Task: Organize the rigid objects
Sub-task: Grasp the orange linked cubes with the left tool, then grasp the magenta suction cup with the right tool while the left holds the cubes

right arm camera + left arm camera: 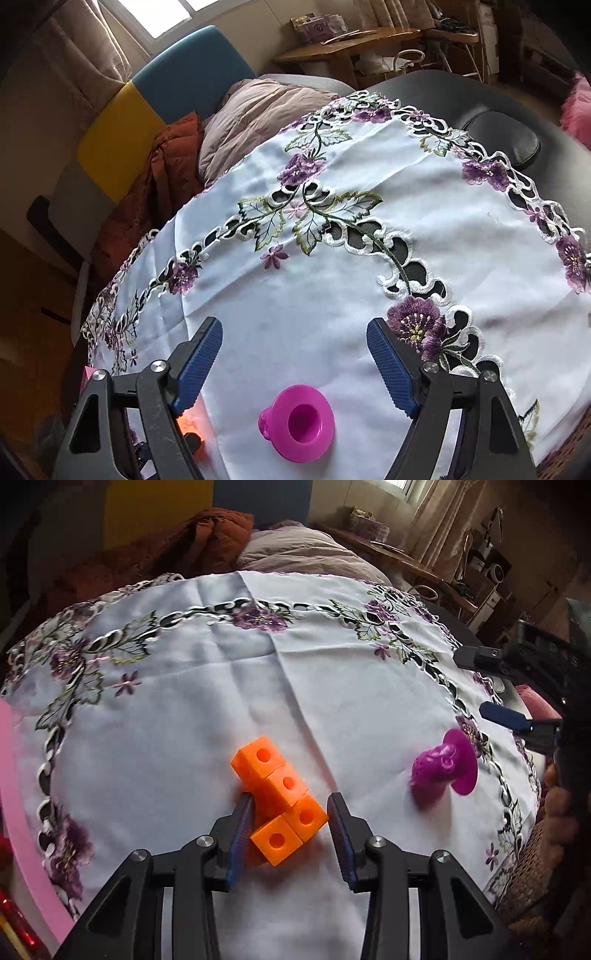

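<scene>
While both grippers hover low over a counter covered by a white tablecloth embroidered with purple flowers, the sorting looks barely begun. The left gripper has its jaws spread around an orange block piece, a chain of four joined cubes, each with a round hole; the left pad seems to touch it, the right pad stands just apart, so nothing is pinched. To its right, well apart, a magenta figurine lies tipped on its side on the cloth. The right gripper is also spread wide and holds nothing, with the figurine's round, hollow base lying just short of its fingers. Both objects appear still to need gathering or placing. No brand, label or readable writing shows anywhere.
</scene>
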### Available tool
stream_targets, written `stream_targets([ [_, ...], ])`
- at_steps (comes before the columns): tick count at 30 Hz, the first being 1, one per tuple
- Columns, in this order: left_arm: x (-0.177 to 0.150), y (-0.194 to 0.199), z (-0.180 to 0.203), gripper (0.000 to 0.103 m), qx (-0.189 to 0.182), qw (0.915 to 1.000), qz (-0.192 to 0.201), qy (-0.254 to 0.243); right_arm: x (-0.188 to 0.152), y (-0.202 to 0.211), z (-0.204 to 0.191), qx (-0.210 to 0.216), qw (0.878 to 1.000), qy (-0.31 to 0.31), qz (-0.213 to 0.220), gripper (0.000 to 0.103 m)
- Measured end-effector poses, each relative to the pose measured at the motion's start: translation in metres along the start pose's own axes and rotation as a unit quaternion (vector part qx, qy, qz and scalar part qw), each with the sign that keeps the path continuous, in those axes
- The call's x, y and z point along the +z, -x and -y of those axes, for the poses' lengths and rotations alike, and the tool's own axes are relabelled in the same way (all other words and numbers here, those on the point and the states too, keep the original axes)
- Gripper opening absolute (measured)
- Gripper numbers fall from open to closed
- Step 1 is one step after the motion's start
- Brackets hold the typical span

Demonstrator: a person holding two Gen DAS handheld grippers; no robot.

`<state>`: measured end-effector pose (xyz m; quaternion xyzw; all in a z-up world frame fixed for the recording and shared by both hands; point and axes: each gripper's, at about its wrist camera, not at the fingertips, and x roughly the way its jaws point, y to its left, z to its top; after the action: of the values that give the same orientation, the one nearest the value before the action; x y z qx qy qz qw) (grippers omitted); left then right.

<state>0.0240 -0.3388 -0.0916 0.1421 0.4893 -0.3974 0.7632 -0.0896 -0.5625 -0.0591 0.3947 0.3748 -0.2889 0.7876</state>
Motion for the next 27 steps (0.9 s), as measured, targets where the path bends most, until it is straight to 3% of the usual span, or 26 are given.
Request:
stream_targets([
  [6, -0.034, 0.017, -0.015, 0.042, 0.016, 0.9992, 0.036, 0.005, -0.005, -0.011, -0.005, -0.016, 0.999, 0.018, -0.028, 0.081],
  [11, -0.033, 0.014, -0.017, 0.042, 0.016, 0.999, 0.04, 0.005, -0.01, -0.023, -0.009, -0.027, 0.997, 0.034, -0.061, 0.088],
  [27, -0.036, 0.014, -0.017, 0.042, 0.024, 0.9988, 0.042, 0.005, -0.029, -0.046, -0.025, -0.076, 0.983, 0.109, -0.129, 0.091],
])
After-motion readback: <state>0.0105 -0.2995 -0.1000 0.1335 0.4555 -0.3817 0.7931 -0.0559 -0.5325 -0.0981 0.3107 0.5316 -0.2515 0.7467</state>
